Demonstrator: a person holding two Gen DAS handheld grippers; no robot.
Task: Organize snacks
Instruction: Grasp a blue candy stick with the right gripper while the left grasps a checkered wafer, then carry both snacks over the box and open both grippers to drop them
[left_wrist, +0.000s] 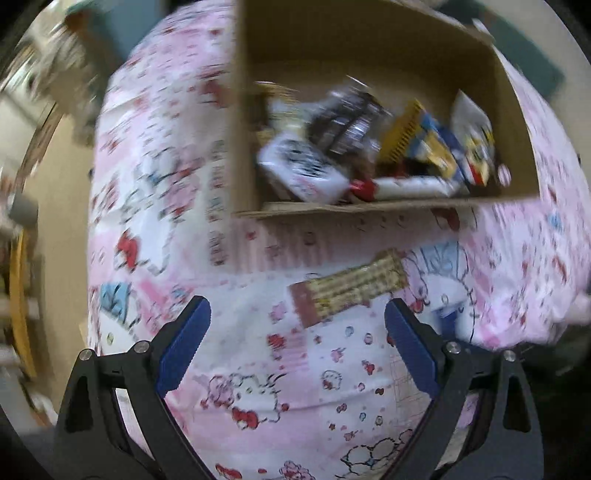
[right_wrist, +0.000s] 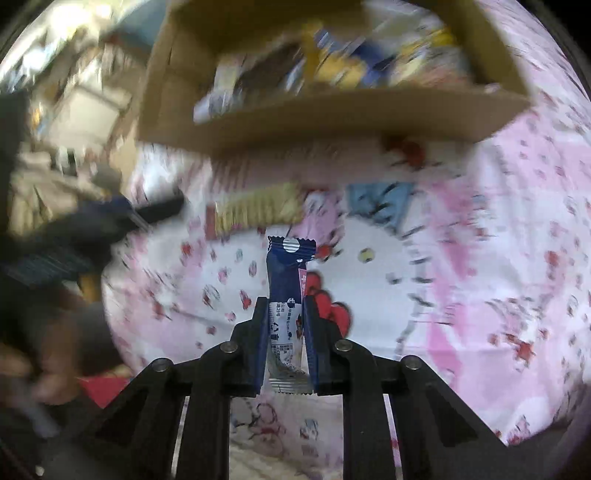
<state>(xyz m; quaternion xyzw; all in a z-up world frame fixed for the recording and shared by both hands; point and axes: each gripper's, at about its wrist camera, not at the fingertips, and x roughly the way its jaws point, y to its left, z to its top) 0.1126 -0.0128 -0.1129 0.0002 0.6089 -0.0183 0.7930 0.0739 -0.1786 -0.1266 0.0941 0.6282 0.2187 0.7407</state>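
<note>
A cardboard box (left_wrist: 391, 208) stands on the pink cartoon-print cloth (left_wrist: 155, 192), with several snack packets (left_wrist: 369, 147) inside. A yellow-and-brown wafer packet (left_wrist: 347, 286) lies on the cloth just in front of the box. My left gripper (left_wrist: 297, 310) hangs open above the cloth, the wafer packet just beyond its blue fingertips. In the right wrist view my right gripper (right_wrist: 285, 306) is shut on a slim dark blue and white snack bar (right_wrist: 288, 273), which sticks out past the fingertips. The wafer packet (right_wrist: 258, 210) and the box (right_wrist: 332, 118) lie beyond it.
At the left of the right wrist view, a blurred dark shape (right_wrist: 92, 229) that looks like the other gripper and a hand (right_wrist: 48, 369) hangs over the cloth's edge. A beige floor (left_wrist: 62, 206) and room clutter lie past the cloth on the left.
</note>
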